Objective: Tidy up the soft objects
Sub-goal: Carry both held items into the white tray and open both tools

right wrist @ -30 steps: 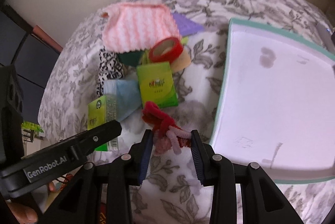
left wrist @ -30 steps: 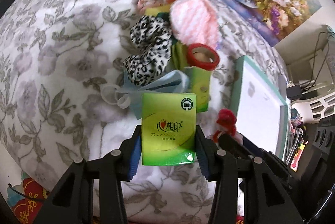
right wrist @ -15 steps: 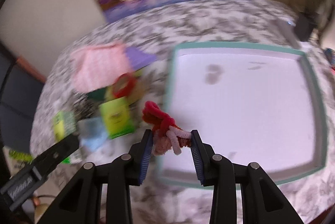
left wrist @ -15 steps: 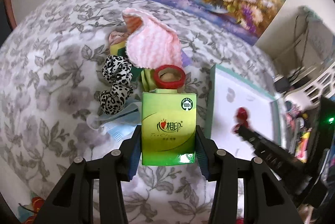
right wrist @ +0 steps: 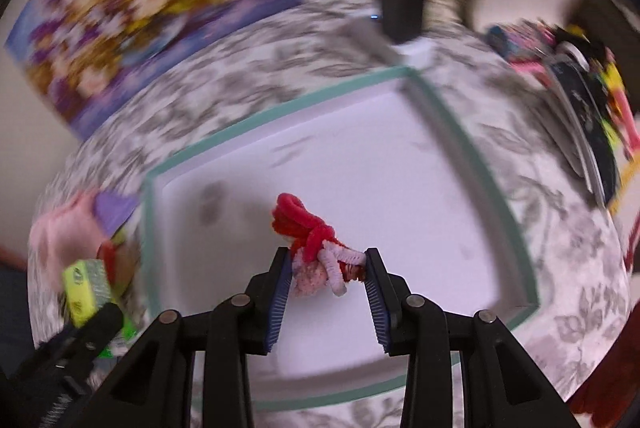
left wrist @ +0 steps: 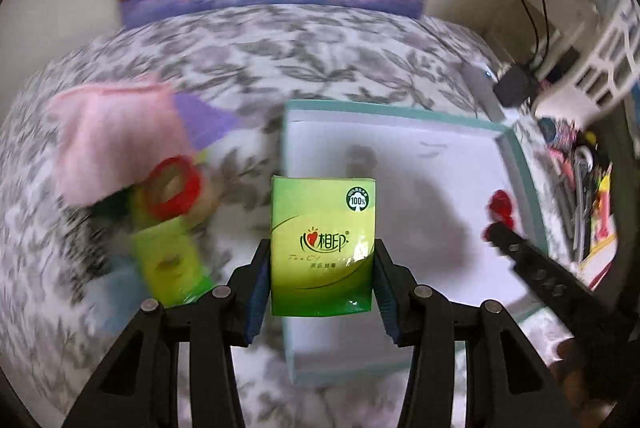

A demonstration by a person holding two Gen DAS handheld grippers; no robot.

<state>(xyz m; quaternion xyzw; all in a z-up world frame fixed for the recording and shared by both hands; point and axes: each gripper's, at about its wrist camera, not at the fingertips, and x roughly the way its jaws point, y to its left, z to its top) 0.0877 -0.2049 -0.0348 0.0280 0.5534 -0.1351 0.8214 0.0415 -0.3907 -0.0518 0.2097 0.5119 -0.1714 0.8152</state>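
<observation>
A: What is seen centre frame?
B: The white tray (left wrist: 404, 115), teal-rimmed, on the floral cloth (left wrist: 280, 43).

A: And what is gripped?
B: A green tissue pack (left wrist: 323, 244) is clamped by the left gripper (left wrist: 322, 286), lower centre; a red-and-pink plush toy (right wrist: 316, 248) is pinched by the right gripper (right wrist: 326, 278) before the tray.

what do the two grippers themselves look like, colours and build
Both the left gripper and the right gripper are matte black plastic, built from angular strut-like links joined by round silver pins. Each finger carries a ribbed blue pad on its inner face. No cables or sleeves are visible.
</observation>
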